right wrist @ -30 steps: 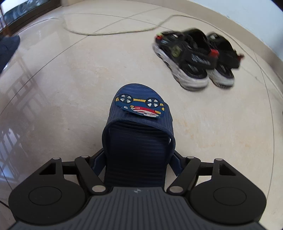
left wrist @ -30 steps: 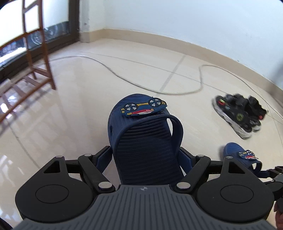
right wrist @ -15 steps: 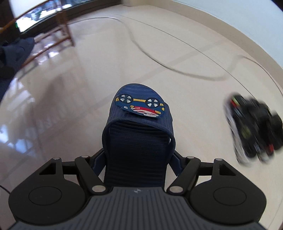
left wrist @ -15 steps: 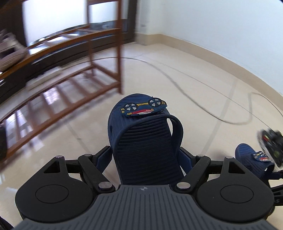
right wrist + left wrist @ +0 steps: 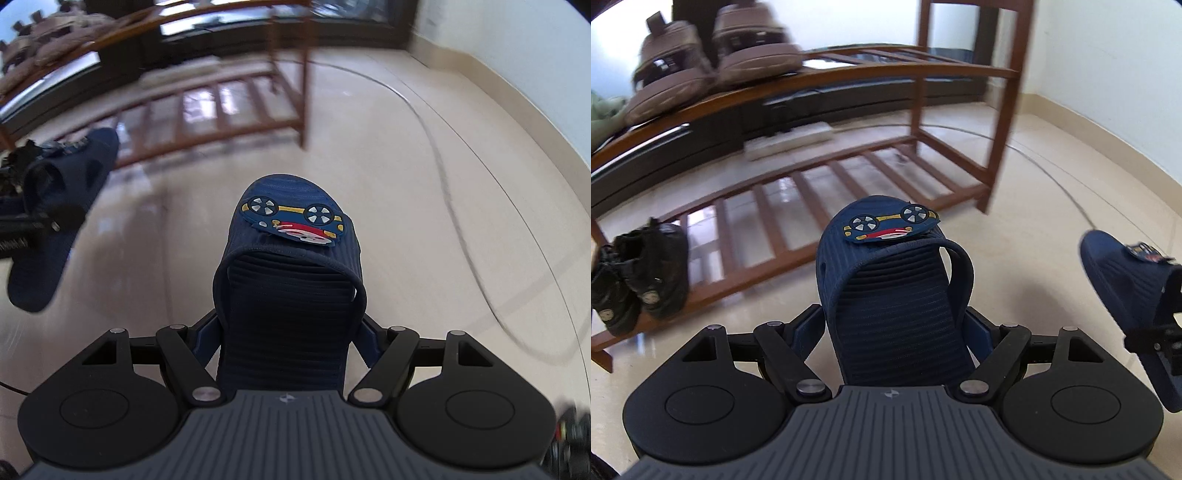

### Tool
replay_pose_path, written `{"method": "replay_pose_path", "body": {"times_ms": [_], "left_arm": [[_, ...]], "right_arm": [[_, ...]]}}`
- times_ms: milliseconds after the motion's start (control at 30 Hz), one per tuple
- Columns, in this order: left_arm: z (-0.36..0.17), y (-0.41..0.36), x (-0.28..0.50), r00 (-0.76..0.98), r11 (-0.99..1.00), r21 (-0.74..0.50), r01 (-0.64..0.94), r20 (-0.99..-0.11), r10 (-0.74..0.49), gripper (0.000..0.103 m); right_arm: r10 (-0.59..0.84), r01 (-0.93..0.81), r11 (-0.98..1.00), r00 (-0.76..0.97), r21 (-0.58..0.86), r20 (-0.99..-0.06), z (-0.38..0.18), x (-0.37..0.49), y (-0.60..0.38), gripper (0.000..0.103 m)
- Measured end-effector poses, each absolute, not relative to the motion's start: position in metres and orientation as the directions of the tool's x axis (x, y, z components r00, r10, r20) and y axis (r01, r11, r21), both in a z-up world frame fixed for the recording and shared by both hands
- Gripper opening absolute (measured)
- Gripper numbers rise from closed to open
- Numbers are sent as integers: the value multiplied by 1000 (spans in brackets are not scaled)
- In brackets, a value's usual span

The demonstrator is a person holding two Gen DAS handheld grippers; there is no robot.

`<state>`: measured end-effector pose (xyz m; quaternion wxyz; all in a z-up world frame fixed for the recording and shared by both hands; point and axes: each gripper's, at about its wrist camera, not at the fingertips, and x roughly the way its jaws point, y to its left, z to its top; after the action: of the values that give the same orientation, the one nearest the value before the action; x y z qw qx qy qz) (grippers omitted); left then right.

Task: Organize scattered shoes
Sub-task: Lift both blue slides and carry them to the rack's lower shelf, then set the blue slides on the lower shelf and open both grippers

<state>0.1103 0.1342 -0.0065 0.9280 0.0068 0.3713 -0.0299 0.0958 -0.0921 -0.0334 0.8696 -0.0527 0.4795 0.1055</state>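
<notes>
Left wrist: claw grips ribbed navy slipper before slatted wooden rack.

Glossy beige tiled floor, white wall with tan skirting, thin cable along the tiles.

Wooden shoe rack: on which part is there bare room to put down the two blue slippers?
The bottom shelf of the wooden rack is bare from beside the black shoes at its left end to the right post. The upper shelf's left part is crowded with brown shoes; its right part looks free.
</notes>
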Motion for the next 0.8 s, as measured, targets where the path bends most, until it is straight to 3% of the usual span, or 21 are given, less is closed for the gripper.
{"method": "replay_pose_path", "body": {"times_ms": [233,800], "left_arm": [[-14,187,141,735,998,0,-56,-676,41,81],[-54,245,211,707,986,-10,-166,-698,112,81]], "right_arm": [[188,-330,944,522,6,-832,-32,158,-13,79],[226,-458,886,566,-75,-793,-60,279,107,79]]}}
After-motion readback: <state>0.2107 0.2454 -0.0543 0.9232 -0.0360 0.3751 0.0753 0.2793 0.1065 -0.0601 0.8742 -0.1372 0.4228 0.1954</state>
